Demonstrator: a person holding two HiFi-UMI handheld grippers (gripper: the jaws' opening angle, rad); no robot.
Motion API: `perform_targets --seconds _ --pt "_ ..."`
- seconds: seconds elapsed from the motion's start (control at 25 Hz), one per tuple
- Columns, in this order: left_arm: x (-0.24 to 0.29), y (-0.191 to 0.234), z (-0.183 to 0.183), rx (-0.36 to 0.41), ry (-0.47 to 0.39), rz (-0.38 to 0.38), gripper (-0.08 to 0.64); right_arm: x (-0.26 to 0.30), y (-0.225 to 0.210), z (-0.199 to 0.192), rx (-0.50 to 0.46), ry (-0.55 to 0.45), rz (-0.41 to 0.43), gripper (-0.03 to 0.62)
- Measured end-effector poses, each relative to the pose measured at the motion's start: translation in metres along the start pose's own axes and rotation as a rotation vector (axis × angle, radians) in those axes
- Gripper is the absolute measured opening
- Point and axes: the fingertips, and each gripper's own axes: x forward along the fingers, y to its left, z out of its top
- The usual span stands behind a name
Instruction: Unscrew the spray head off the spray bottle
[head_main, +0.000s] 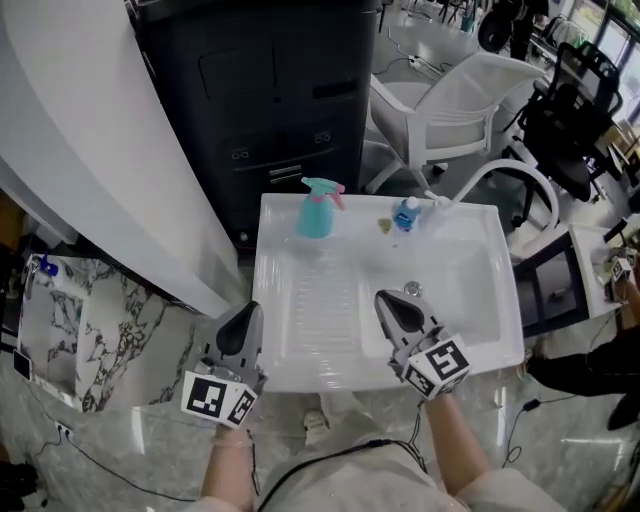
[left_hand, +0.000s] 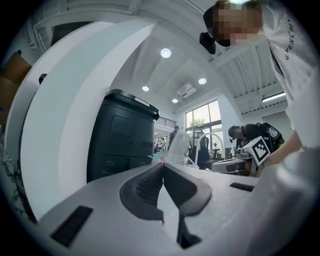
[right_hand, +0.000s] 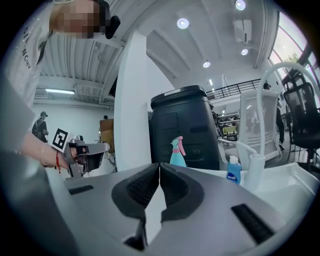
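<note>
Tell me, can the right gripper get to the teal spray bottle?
Probably yes: only bare sink lies between the shut right gripper and the spray bottle standing at the back rim.

Head view overhead; gripper views low, sharing spray bottle (head_main: 318, 210)

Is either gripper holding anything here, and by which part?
Nothing is held. The left gripper and right gripper are both shut and empty; the spray bottle stands apart at the back edge of the sink.
</note>
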Motion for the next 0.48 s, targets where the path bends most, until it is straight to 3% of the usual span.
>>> perform_targets --seconds 0.48 --pt "0.088 0.023 -0.010 -0.031 0.014 -0.012 0.008 0.086 -0.053 0.024 -0.003 0.000 0.132 0.102"
